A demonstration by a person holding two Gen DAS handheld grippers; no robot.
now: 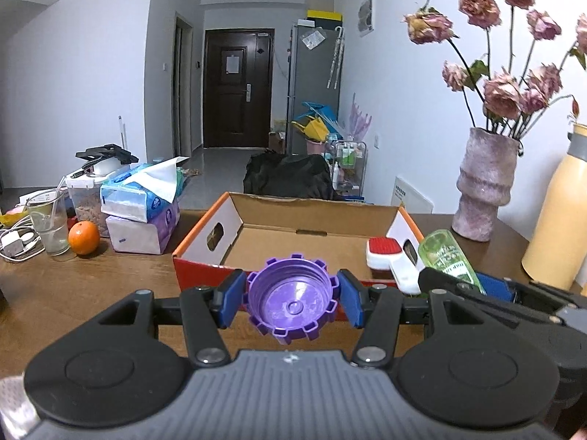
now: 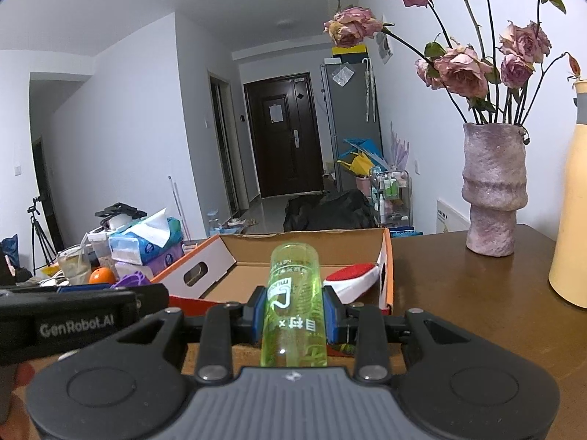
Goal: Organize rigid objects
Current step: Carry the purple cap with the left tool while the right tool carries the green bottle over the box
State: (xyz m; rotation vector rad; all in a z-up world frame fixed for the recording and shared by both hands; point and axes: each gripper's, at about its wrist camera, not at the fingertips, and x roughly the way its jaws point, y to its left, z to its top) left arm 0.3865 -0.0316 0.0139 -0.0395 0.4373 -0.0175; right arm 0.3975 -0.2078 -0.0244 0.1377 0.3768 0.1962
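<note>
My left gripper (image 1: pixel 291 299) is shut on a purple ridged cap (image 1: pixel 291 299), its hollow side facing the camera, held just in front of the open cardboard box (image 1: pixel 293 236). My right gripper (image 2: pixel 293 311) is shut on a clear green bottle (image 2: pixel 293 293) that points toward the same box (image 2: pixel 308 253). In the left wrist view that green bottle (image 1: pixel 449 258) and the right gripper's body show at the right. A red and white brush (image 1: pixel 389 260) lies in the box's right end, also visible as the brush (image 2: pixel 354 280) in the right wrist view.
On the brown table (image 1: pixel 73 293) at the left stand tissue packs (image 1: pixel 141 205), an orange (image 1: pixel 83 237), a glass with a straw (image 1: pixel 49 222) and chargers. A pink vase of dried roses (image 1: pixel 484 187) and a yellow flask (image 1: pixel 561 216) stand at the right.
</note>
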